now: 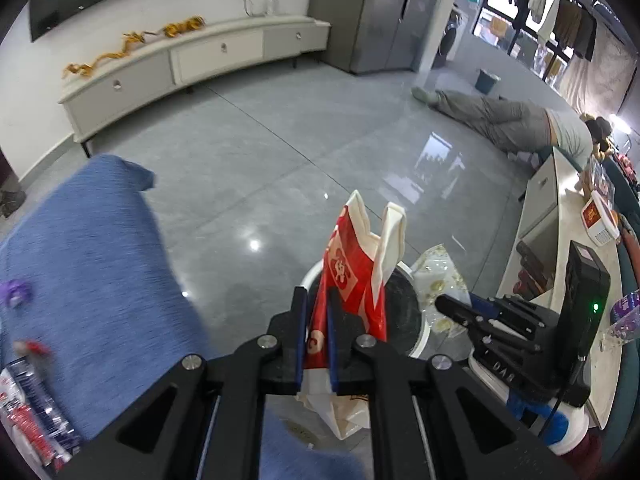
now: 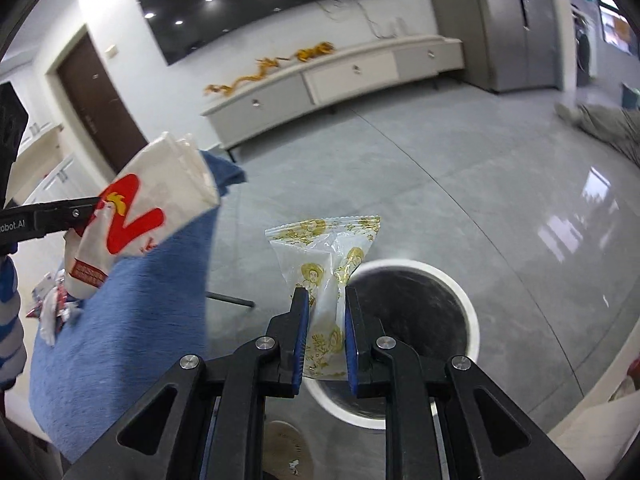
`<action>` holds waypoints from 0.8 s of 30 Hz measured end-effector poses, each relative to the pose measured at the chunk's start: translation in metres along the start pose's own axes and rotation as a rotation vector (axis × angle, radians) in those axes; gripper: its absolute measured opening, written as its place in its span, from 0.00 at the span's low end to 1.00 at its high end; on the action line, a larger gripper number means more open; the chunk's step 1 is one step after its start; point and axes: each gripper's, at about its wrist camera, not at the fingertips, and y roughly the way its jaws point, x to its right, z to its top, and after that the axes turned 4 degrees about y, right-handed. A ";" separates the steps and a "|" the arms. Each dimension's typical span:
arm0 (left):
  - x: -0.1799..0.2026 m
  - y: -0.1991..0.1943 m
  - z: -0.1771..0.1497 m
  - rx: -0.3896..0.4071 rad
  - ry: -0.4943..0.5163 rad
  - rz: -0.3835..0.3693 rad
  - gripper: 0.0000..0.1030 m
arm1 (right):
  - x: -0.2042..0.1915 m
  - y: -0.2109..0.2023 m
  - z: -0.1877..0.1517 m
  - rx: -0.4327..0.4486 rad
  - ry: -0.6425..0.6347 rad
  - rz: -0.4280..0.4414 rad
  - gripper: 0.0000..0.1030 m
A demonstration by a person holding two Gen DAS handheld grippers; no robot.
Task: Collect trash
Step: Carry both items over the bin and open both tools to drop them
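Note:
My left gripper (image 1: 316, 296) is shut on a red and white paper bag (image 1: 352, 264), which stands up from the jaws over a white-rimmed bin (image 1: 425, 336) with a black liner. To the right, my right gripper (image 1: 456, 304) holds a clear wrapper with gold print (image 1: 436, 276) beside the bin. In the right wrist view the right gripper (image 2: 326, 294) is shut on that wrapper (image 2: 320, 248), held just over the near left side of the bin's rim (image 2: 468, 312). At the left edge, the left gripper (image 2: 96, 202) pinches the paper bag (image 2: 152, 208).
A blue cloth (image 1: 100, 260) covers a surface to the left, with several loose wrappers (image 1: 32, 400) on it. A low table (image 1: 560, 240) with boxes stands at the right. A person in grey trousers (image 1: 500, 116) is beyond it. A long TV cabinet (image 1: 216, 56) lines the far wall.

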 end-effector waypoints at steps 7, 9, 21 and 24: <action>0.023 0.063 0.015 -0.054 -0.020 -0.082 0.10 | 0.034 0.027 0.000 -0.036 0.066 -0.047 0.26; 0.025 0.071 0.015 -0.061 -0.024 -0.094 0.10 | 0.041 0.034 0.000 -0.047 0.078 -0.064 0.26; 0.010 0.038 -0.002 -0.007 -0.026 -0.105 0.11 | 0.038 0.028 -0.003 -0.029 0.110 -0.075 0.36; 0.003 0.014 -0.011 0.029 -0.017 -0.081 0.11 | 0.030 0.019 0.001 -0.012 0.099 -0.070 0.36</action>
